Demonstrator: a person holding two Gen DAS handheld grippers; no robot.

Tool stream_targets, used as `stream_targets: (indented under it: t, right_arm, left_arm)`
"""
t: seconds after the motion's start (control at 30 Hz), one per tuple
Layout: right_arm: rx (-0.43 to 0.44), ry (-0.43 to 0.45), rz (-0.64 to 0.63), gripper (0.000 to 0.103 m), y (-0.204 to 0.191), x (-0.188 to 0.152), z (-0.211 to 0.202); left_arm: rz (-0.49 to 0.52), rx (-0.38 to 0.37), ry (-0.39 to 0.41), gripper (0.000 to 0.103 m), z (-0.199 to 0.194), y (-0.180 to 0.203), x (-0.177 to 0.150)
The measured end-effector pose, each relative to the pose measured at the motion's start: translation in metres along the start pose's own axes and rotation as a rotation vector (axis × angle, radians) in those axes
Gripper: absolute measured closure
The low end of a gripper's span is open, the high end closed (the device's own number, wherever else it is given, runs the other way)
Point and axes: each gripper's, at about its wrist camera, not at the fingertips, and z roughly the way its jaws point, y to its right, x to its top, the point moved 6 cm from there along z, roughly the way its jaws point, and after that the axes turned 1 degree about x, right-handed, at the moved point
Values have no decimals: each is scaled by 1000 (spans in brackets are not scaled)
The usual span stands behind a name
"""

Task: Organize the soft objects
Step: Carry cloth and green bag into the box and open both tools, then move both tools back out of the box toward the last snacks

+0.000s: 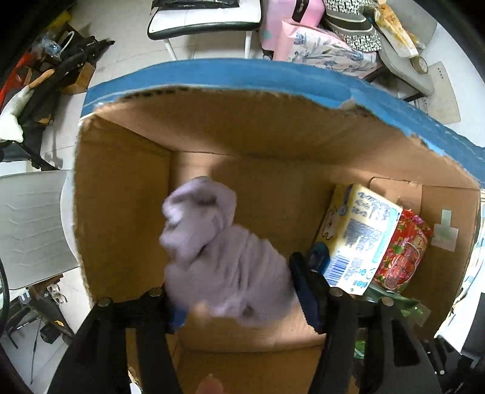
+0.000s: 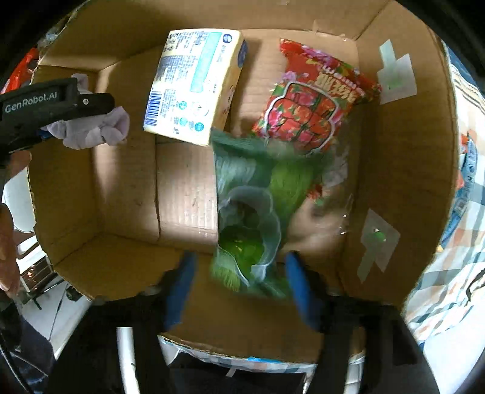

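A lilac fluffy cloth hangs between my left gripper's fingers above the open cardboard box; it looks held, though it is blurred. In the right wrist view the left gripper holds the same cloth over the box's far left corner. My right gripper is open over the box, with a green item in a clear bag blurred just beyond its blue fingers, apart from them. A yellow tissue pack and a red flowered pack lie inside the box.
The box has tall walls and a blue taped rim. Around it stand a white chair, a stool, pink bags and a patterned cloth.
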Motion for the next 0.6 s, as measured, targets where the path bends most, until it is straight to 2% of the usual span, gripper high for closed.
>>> stream_targets:
  t: [0.03,0.07,0.1,0.17,0.2,0.23,0.47,0.53,0.6]
  right_arm:
    - [-9,11,-4,17,0,1,-3]
    - [-7,14,-1,17,0,2,-6]
    - [-4,19,5,17,1,3,-9]
    - [-8,34,9,17,3,4,-13]
    - [-12,41,17,16,5,3,-15]
    - [-10,47,20,14,6,-1,-16]
    - [-23,92,35,8,6,-12,-28]
    - [-42,118,42,2,8,-16,-34]
    - [-63,153,51,2,12,-22,-42]
  left_arm:
    - [2,-5,11,40,-4,0,-1]
    - [0,-7,19,29,-6,0,-1]
    - [0,-8,28,25,-9,0,-2]
    - [1,-13,46,23,-17,0,-5]
    - [4,-12,52,15,-21,-1,-7]
    - [6,-15,64,11,-26,0,-10]
    - [14,-2,142,8,-50,-5,-36]
    - [6,10,171,8,-56,-9,-48]
    - [-5,18,197,8,-61,-13,-58]
